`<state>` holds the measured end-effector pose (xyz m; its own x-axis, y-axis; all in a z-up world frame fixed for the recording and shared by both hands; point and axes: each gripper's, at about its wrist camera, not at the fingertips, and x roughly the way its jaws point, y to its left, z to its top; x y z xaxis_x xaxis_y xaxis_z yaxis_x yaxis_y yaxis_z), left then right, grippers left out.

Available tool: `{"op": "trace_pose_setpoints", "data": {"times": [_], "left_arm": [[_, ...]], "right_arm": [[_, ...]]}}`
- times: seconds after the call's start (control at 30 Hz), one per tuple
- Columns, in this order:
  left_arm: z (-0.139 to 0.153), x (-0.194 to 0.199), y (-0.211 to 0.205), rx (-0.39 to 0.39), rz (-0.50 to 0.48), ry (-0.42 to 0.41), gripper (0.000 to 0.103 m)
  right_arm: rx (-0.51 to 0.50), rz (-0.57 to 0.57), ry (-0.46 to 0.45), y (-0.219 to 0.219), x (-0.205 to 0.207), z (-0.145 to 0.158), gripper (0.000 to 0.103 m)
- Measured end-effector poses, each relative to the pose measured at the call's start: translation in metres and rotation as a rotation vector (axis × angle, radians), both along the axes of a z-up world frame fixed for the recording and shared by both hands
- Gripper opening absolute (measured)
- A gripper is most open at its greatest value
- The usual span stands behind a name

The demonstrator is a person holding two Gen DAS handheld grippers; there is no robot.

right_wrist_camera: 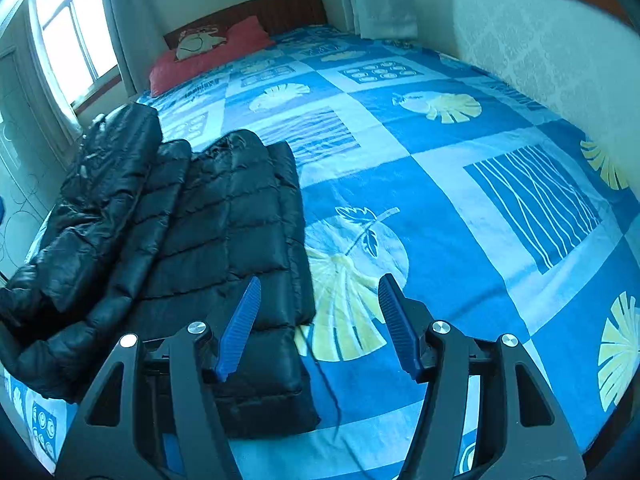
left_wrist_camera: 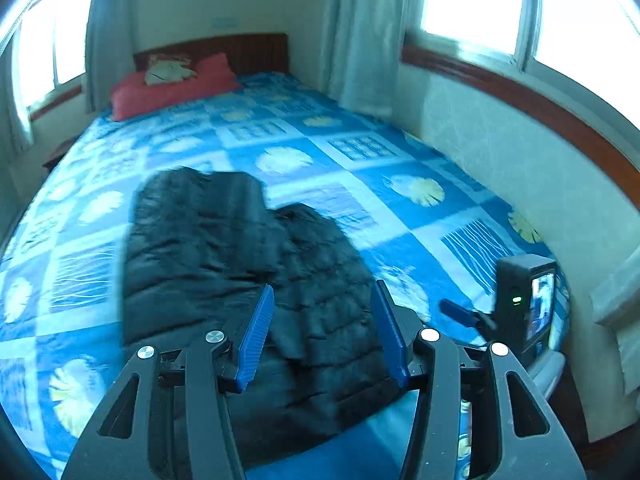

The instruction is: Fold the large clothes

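You have one black jacket [right_wrist_camera: 208, 240] on the bedspread [right_wrist_camera: 440, 184], two pillows [right_wrist_camera: 208, 54] far behind; left gripper [left_wrist_camera: 324, 320] and right gripper [right_wrist_camera: 320, 316] stand half open, holding nothing.

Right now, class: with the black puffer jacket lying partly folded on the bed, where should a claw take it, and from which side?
Grip the black puffer jacket at its near bottom hem corner. That folded edge lies flat and thick toward the bed's foot, so come in low from the near side, one finger sliding under it. The right claw, standing open, looks best placed.
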<state>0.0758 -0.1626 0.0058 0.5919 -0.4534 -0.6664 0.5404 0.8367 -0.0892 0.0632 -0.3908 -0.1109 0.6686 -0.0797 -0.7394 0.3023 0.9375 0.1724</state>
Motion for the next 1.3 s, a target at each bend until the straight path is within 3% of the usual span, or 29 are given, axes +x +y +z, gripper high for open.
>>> {"op": "trace_pose_setpoints", "data": {"times": [0.23,0.37,0.5,0.6,0.73,0.77,0.8,0.83,0.9,1.03,1.13,1.2,1.3], "left_arm": [[-0.005,0.019,0.077,0.041,0.214,-0.055,0.051],[-0.028,0.041,0.114,0.039,0.317,-0.009,0.051],[-0.052,0.057,0.129,0.018,0.351,0.051,0.051],[-0.065,0.062,0.135,-0.008,0.346,0.083,0.051],[-0.083,0.068,0.135,-0.017,0.338,0.121,0.051],[-0.085,0.068,0.136,-0.018,0.337,0.121,0.051],[-0.086,0.068,0.135,-0.019,0.333,0.120,0.051],[-0.085,0.068,0.135,-0.023,0.326,0.119,0.051],[-0.082,0.070,0.134,-0.033,0.312,0.121,0.051],[-0.074,0.073,0.133,-0.089,0.286,0.132,0.051],[-0.072,0.075,0.124,-0.101,0.259,0.127,0.051],[-0.074,0.077,0.113,-0.093,0.238,0.131,0.051],[-0.082,0.080,0.094,-0.087,0.199,0.153,0.051]], "right_arm": [[0.010,0.050,-0.044,0.024,0.012,0.023,0.061],[0.041,0.096,-0.069,0.042,0.034,0.037,0.067],[0.133,0.145,-0.068,0.059,0.065,0.037,0.081],[0.254,0.197,-0.007,0.071,0.094,0.021,0.081],[0.310,0.213,0.079,0.082,0.116,0.001,0.081],[0.320,0.213,0.084,0.083,0.117,-0.002,0.080],[0.335,0.231,0.083,0.086,0.118,-0.004,0.064],[0.340,0.253,0.083,0.088,0.119,-0.004,0.040],[0.315,0.272,0.073,0.090,0.118,0.001,0.023],[0.277,0.247,-0.013,0.071,0.105,0.028,0.014],[0.136,0.200,-0.021,0.053,0.098,0.040,0.013],[0.096,0.167,0.005,0.035,0.098,0.033,0.013],[0.124,0.136,0.056,0.005,0.099,0.006,0.013]]}}
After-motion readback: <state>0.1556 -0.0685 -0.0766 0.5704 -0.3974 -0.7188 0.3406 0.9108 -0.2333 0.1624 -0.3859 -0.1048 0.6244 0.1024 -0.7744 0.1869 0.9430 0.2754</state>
